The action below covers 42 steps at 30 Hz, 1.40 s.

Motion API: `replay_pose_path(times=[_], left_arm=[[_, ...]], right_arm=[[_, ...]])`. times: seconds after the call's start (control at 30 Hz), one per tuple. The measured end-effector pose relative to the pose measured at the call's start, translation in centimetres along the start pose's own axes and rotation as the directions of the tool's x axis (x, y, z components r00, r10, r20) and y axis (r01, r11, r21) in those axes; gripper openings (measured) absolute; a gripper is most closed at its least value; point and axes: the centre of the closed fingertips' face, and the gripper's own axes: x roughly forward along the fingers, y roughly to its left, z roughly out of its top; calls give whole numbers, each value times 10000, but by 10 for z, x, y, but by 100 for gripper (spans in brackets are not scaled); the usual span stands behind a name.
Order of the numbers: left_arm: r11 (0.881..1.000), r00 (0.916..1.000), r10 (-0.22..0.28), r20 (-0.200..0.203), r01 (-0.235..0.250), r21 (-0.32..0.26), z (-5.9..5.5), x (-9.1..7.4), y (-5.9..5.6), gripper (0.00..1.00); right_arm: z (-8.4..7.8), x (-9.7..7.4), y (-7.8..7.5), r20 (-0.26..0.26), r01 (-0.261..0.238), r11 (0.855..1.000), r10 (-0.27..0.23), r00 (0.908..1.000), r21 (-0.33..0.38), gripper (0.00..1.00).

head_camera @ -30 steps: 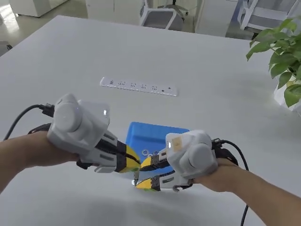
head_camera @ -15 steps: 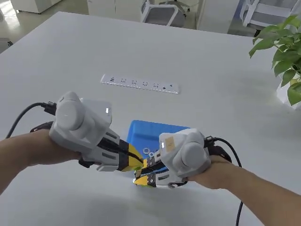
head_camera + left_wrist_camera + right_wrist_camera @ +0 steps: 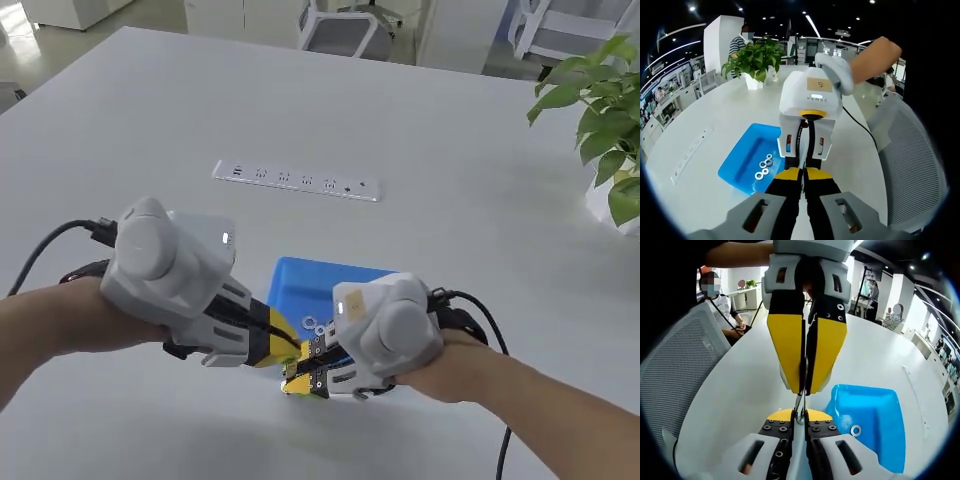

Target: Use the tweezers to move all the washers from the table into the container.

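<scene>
A blue container (image 3: 320, 285) lies on the white table, with several washers (image 3: 316, 325) in its near part. Just in front of it, my left gripper (image 3: 288, 345) and right gripper (image 3: 296, 378) meet tip to tip. In the right gripper view, thin metal tweezers (image 3: 801, 382) run from the left gripper's (image 3: 805, 390) shut yellow jaws down into my right gripper (image 3: 800, 416), which is also shut on them. One washer (image 3: 856, 430) lies in the container (image 3: 875, 405) to the right. The left gripper view has its own gripper (image 3: 803, 176), the container (image 3: 747, 152) and the washers (image 3: 764, 167).
A white power strip (image 3: 295, 182) lies further back on the table. A potted plant (image 3: 600, 110) stands at the right edge. Office chairs (image 3: 335, 35) stand beyond the far side, and a mesh chair (image 3: 910, 160) is at the near side.
My right gripper has moved left and closer, so its tips now meet the left gripper's. The left gripper has barely moved.
</scene>
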Motion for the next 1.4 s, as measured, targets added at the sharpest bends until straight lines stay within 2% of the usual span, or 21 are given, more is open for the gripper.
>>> replay_pose_path(times=[0.47,0.77,1.03,1.3,1.4], left_arm=[[10000,9999,-43,-150,43,33,1,3,-1,6],[9999,9995,-83,-288,85,63,-1,1,-5,12],[10000,9994,73,-344,-72,43,-5,-3,0,21],[9993,9993,357,-91,-358,-79,-5,-10,4,30],[9984,9988,483,45,-482,-297,-8,-14,4,35]], right_arm=[[-1,-1,0,-53,-24,9998,25,10000,173,8],[0,0,1,-129,-34,9999,36,9999,132,8],[-1,-3,0,-170,-20,9998,23,9999,203,8],[2,-5,1,-164,-53,9999,56,9999,159,8],[5,-8,1,-164,-51,10000,52,9999,79,8]])
